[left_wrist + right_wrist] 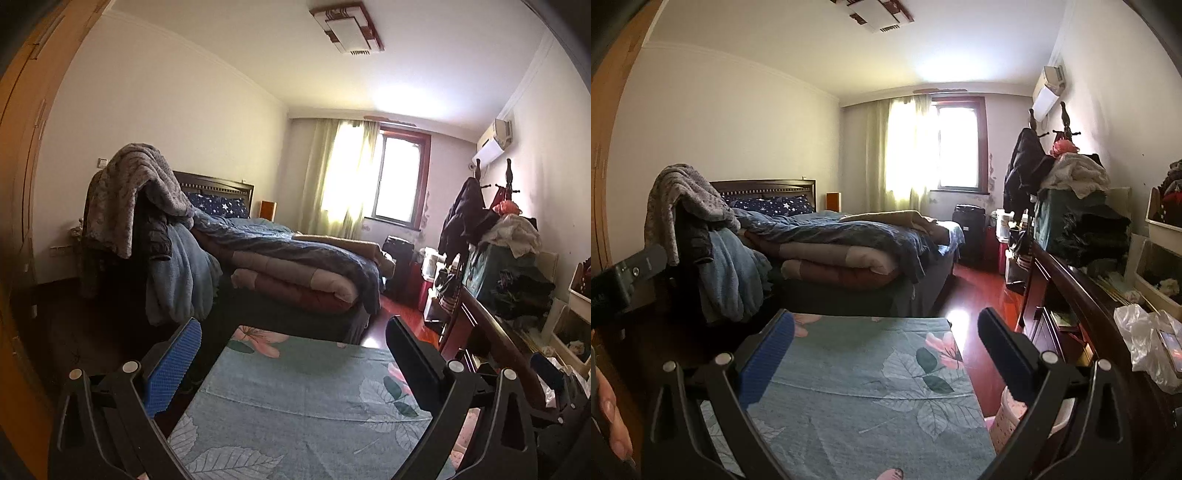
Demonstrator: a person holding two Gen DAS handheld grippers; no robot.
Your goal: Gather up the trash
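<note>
We held the left gripper (293,352) low in the frame with its jaws spread wide and nothing between them, above a teal floral cloth (295,406) that filled the bottom centre. The right gripper (886,349) sat the same way in its own view, jaws wide and empty over the same cloth (849,387).

The only likely trash we could make out was a crumpled clear plastic bag (1145,343) at the right edge of the right wrist view, lying on the dark wooden dresser (1082,295), well apart from both grippers. In the left wrist view that spot at the lower right was too cluttered for us to be sure of it.

Across the middle of both views stood the bed (295,266) heaped with folded quilts, and a grey blanket (136,192) hung over a chair at centre left. A bright window (399,177) with pale curtains showed at upper centre. Near the lower right of the right wrist view, a pale pink bin (1008,417) stood just beside the cloth.
</note>
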